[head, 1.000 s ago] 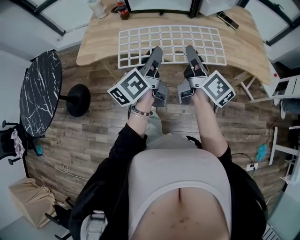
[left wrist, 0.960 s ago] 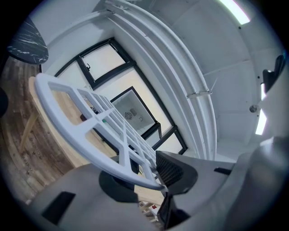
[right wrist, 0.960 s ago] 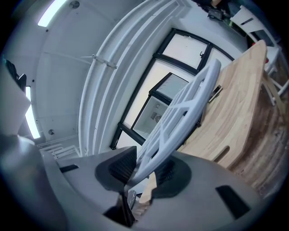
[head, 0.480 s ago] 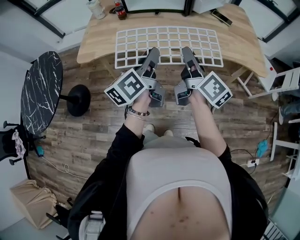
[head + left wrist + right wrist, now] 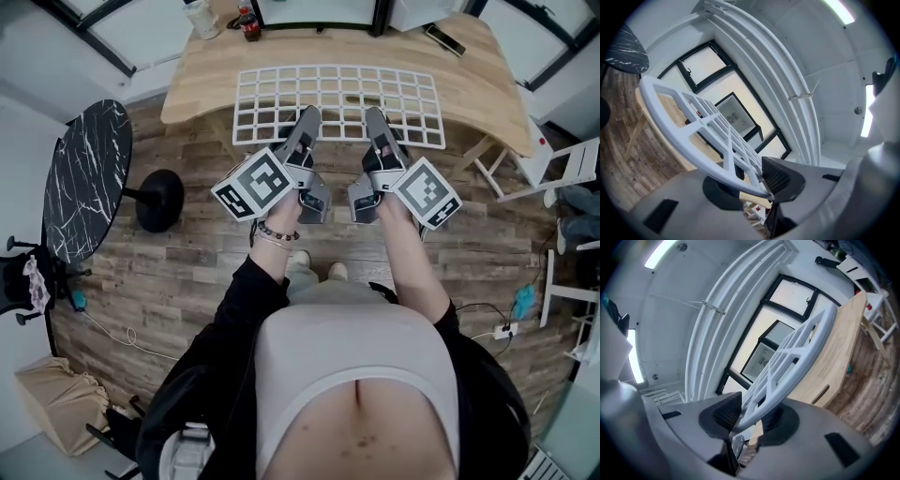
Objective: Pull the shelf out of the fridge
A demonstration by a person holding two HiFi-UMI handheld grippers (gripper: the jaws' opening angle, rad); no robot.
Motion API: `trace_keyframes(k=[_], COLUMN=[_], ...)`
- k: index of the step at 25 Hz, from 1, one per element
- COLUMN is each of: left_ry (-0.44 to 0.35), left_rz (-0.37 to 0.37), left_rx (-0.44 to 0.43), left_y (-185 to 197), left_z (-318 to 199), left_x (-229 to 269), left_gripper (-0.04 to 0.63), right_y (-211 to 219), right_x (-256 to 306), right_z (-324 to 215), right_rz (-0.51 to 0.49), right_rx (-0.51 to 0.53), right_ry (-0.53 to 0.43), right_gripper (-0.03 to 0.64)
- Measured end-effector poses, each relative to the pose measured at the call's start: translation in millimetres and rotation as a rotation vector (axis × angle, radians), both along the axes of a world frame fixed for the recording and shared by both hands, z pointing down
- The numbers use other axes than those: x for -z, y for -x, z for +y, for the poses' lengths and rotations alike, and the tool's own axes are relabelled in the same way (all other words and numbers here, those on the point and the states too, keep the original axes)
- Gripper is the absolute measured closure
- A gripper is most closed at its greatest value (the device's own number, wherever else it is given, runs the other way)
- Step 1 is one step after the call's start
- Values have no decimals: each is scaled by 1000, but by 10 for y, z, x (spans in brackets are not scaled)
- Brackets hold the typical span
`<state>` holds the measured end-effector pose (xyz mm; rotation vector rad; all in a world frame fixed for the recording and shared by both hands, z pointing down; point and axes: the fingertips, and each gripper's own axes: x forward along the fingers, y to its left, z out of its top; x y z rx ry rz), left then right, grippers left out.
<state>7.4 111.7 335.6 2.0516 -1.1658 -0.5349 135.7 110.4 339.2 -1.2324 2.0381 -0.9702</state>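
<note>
Shelf (image 5: 339, 95) nearer, clamped — left tool (image 5: 307, 115), right tool (image 5: 374, 114)

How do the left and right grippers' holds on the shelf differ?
Left gripper clamps the near edge of the shelf left of centre; the right gripper, right of centre. From above, the left gripper angles rightward, the right gripper leftward. Both have jaws shut on that edge.

The shelf (image 5: 339, 95) has slid toward 6 o'clock, further off the table (image 5: 469, 84). The left gripper (image 5: 308, 113) and right gripper (image 5: 375, 113) drew back with it.
</note>
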Motion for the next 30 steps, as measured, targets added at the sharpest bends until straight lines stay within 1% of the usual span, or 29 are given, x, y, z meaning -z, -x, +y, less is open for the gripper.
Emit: trace_keyframes(k=[6,13,19,25,30], left_ry=[-7,-25,-20,-7,-6], left_rz=[12,22,-9,2,10], left_rx=[2,-37,-42,-61,-95], left_y=[-7,96,462,849,976], left_z=[148,394,761,1160,1399], left_x=[-19,46,42,-42,-55], left_gripper=[474,474,474,474,474], right_y=[-9,94,452,841,973], right_x=[-10,74,16,-38,-45], right_z=[141,417,804,1233,1520], right_rz=[8,19,-2,11,18], right_rx=[5,-27,-39,-57,-87], right_ry=[-4,-23,-3,6,6], right_gripper=[499,499,499,499,499])
